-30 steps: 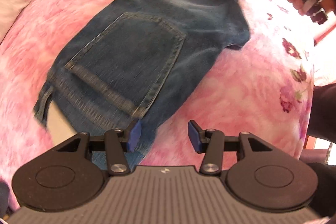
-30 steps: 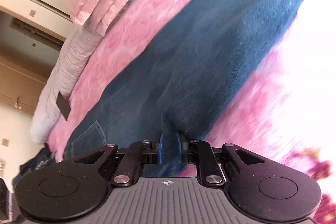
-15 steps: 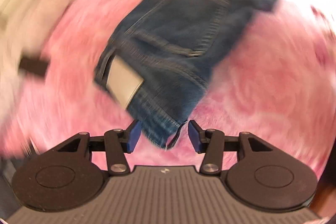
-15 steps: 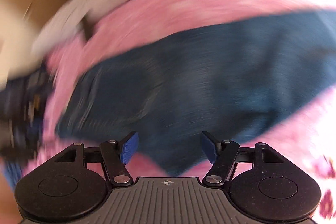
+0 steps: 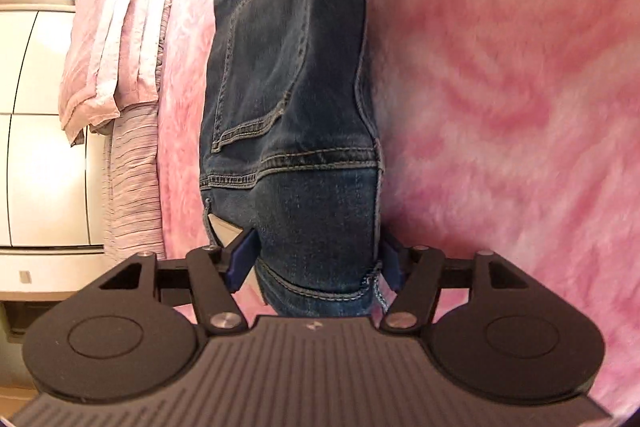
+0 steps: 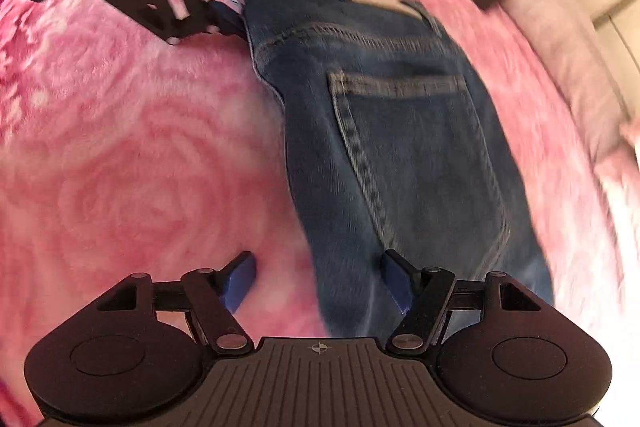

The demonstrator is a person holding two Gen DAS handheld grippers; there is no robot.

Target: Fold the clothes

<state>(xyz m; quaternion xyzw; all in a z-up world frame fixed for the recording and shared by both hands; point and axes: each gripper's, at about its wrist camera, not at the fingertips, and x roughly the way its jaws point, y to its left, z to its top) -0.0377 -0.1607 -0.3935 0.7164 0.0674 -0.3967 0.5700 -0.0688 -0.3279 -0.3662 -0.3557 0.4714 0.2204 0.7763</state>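
Left wrist view shows the jeans (image 5: 292, 75) lying flat on the pink blanket (image 5: 500, 87) of a bed, folded long and thin with the back pocket (image 6: 404, 147) facing up; the left tongs (image 5: 316, 261) sit at the waistband end, one blue pad on each side of the cloth; the pads look to be touching the denim, pinching the waistband, likely so that end can be lifted and folded over; the white label (image 5: 224, 233) peeks out just beside one pad. Right wrist view shows the right tongs (image 6: 320, 281) spread wide over the leg part, with one edge of the jeans between the pads but nothing squeezed; my guess is they are set like that to close on the cloth next, so both ends get held at once; this view is a bit blurry. A pale pink sheet (image 5: 108, 39) is bunched at the far side of the bed, well away from the jeans, so it should not get in the way.
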